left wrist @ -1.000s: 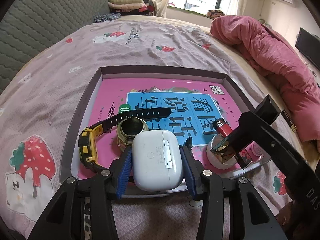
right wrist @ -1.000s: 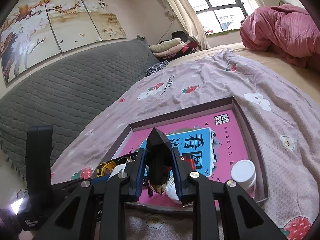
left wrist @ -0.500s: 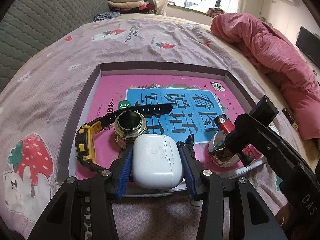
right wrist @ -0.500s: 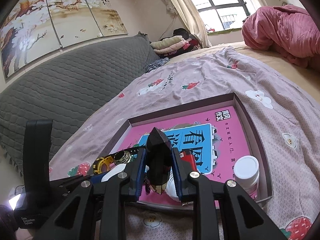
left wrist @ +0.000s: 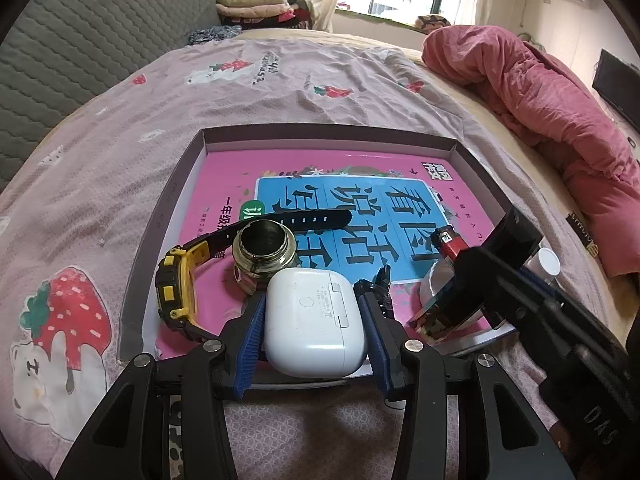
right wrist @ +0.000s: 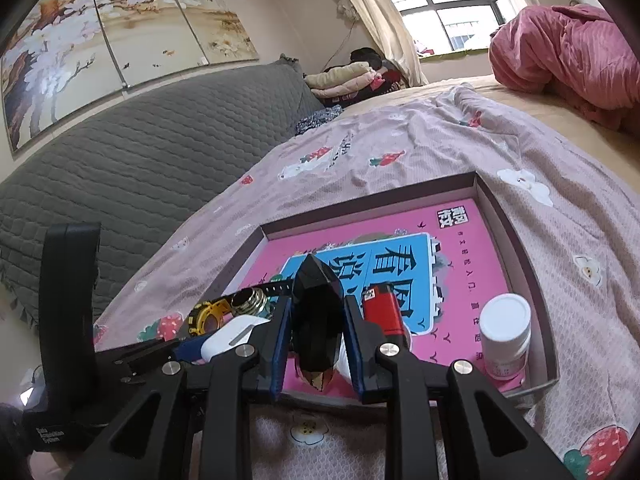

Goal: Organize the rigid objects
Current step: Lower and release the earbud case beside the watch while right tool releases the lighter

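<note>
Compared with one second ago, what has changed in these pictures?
Both grippers have pulled back slightly toward the tray's near edge. The left gripper still holds the white earbud case; the right gripper still holds the dark faceted object. Watch, brass fitting, lighter and white bottle stayed put.

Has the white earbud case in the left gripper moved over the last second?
Cannot tell: the earbud case keeps its place between the left gripper fingers and overlaps the brass fitting alike; only the view shifts.
</note>
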Action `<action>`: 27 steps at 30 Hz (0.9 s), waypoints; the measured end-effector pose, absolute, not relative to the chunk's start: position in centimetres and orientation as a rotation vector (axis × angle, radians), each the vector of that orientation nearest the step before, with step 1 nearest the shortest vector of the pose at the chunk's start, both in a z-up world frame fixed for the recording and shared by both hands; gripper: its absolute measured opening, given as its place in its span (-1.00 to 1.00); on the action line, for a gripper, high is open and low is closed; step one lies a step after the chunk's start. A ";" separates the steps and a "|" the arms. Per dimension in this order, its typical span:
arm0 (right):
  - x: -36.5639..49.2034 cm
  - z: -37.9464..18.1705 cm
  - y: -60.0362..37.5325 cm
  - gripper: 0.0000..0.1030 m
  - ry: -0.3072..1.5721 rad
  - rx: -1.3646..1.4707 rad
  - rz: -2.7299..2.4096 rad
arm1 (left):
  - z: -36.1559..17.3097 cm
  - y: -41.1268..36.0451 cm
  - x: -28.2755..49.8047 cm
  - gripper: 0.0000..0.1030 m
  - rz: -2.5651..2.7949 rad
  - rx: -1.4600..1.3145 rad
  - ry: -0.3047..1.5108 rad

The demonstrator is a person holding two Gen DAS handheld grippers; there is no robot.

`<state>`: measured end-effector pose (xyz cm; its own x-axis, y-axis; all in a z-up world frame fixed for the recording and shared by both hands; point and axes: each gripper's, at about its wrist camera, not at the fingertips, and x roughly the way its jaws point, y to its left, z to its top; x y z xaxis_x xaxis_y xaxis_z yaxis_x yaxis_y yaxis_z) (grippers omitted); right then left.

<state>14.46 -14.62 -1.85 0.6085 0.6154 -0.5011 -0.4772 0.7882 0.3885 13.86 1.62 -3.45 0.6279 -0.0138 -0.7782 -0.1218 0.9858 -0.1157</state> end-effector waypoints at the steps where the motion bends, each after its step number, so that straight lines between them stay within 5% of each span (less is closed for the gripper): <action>1: 14.5 -2.0 -14.6 -0.51 0.672 0.224 0.633 | -3.5 1.6 13.9 -0.08 0.062 -0.162 0.891; 11: 14.5 -2.3 -14.8 -0.47 0.703 0.208 0.578 | -3.6 1.6 14.2 -0.08 0.069 -0.154 0.899; 20: 14.2 -2.2 -15.3 -0.18 0.712 0.191 0.532 | -3.7 1.6 14.0 -0.08 0.068 -0.159 0.897; 27: 13.3 -1.4 -16.1 -0.13 0.675 0.164 0.500 | -2.7 1.6 12.9 -0.08 0.050 -0.168 0.878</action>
<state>13.29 -16.09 -1.44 0.6684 0.4933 -0.5567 -0.3890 0.8697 0.3037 12.85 1.61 -2.74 0.6382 -0.0252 -0.7694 -0.1125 0.9857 -0.1256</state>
